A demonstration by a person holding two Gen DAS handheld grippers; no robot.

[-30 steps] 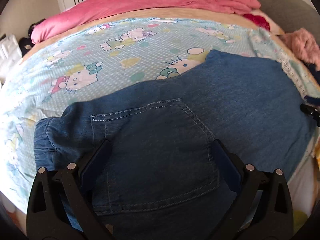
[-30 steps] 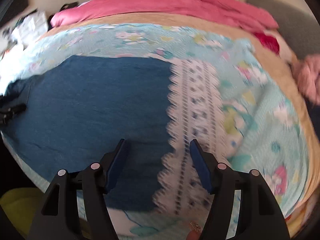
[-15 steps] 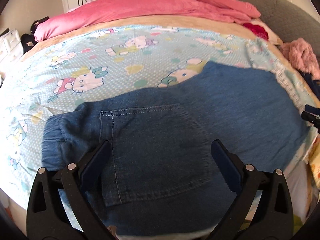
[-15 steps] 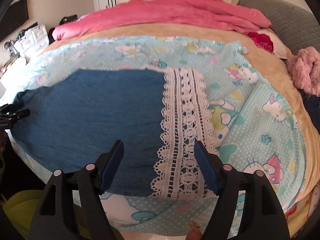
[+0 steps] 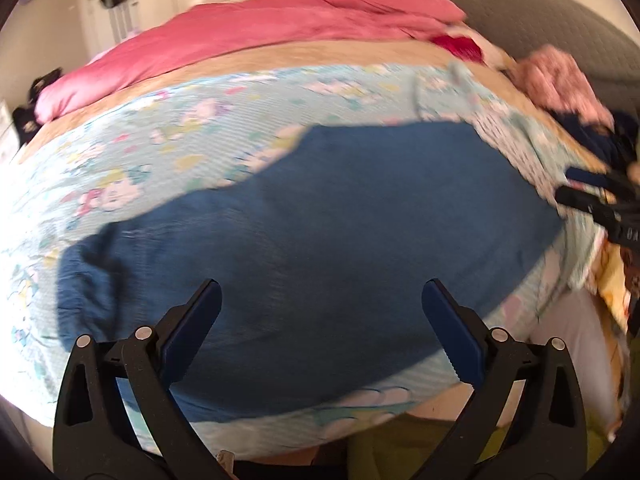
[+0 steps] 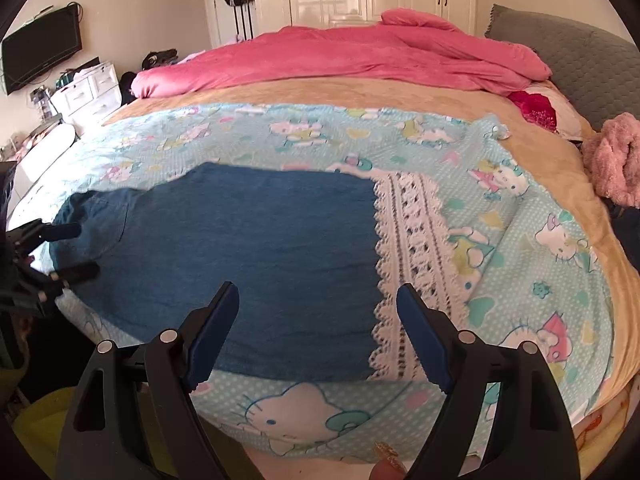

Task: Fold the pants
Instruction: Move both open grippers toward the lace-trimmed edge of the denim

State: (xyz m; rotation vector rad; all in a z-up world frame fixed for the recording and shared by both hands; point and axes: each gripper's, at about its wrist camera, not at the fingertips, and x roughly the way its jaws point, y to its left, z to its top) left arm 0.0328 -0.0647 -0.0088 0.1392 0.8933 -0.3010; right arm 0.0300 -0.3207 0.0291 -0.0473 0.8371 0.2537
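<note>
Blue denim pants lie flat on the Hello Kitty sheet near the bed's front edge. The waist end is at the left, and white lace trim borders the leg end at the right. They also show in the right wrist view. My left gripper is open and empty, above the waist half. My right gripper is open and empty, above the leg end beside the lace. Each gripper shows at the edge of the other's view: the right one and the left one.
A pink duvet lies across the back of the bed. A pink fluffy garment and a grey headboard are at the right. White drawers and a wall TV stand at the left.
Both grippers have drawn back and up from the pants, so more of the bed shows. The left view has swung right and is blurred. Both stay open.
</note>
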